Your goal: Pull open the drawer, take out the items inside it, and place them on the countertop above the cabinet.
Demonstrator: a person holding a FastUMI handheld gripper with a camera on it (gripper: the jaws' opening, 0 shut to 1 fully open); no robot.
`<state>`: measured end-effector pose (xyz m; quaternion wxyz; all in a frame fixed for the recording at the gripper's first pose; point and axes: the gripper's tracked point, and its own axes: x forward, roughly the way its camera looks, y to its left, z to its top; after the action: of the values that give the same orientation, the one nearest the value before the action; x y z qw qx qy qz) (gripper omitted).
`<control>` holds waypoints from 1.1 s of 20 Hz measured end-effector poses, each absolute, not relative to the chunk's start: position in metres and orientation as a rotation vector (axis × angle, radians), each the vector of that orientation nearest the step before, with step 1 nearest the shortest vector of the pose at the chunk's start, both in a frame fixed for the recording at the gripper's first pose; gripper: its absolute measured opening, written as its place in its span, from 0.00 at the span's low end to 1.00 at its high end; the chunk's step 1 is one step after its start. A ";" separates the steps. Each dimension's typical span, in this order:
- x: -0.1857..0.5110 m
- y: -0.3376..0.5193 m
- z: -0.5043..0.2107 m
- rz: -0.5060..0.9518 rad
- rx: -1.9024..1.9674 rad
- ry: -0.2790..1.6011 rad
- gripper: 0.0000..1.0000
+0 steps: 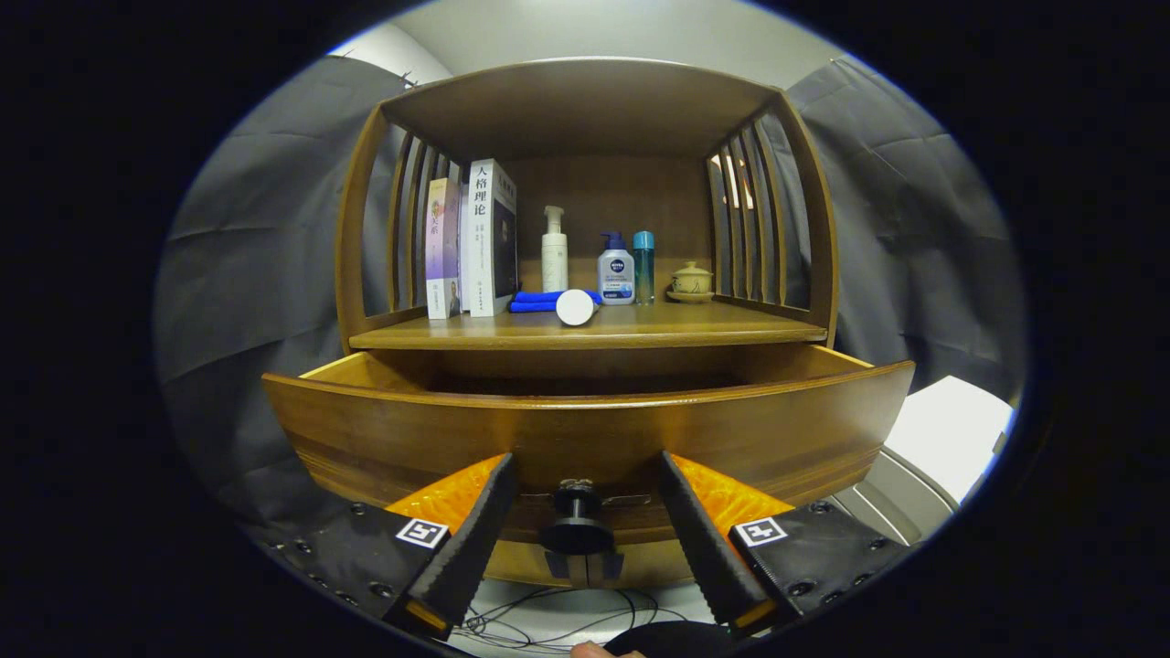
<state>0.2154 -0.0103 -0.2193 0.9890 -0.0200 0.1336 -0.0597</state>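
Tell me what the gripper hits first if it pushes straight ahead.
Most likely the round dark knob on the pulled-out wooden drawer front. It sits between the open gripper fingers, which don't press it; depth is unclear.

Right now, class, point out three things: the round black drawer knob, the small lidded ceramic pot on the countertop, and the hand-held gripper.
Round black drawer knob (577, 530): gripper view, its front disc.
Small lidded ceramic pot (691, 278): gripper view, its body.
Hand-held gripper (585, 480): gripper view, the gap between its open fingertips.

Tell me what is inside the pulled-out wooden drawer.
The wooden drawer stands open, but its tall front panel hides the interior; only dark shadow shows. The open gripper has its fingers either side of the black round knob.
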 end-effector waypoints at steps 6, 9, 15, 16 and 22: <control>0.249 -0.012 -0.221 -0.131 -0.040 0.272 0.98; 0.268 -0.015 -0.222 -0.129 -0.043 0.264 0.98; 0.297 -0.019 -0.223 -0.127 -0.041 0.254 0.98; 0.300 -0.019 -0.223 -0.129 -0.040 0.252 0.98; 0.322 -0.021 -0.224 -0.136 -0.037 0.247 0.98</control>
<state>0.3218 -0.0208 -0.2239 0.9899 -0.0186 0.1231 -0.0676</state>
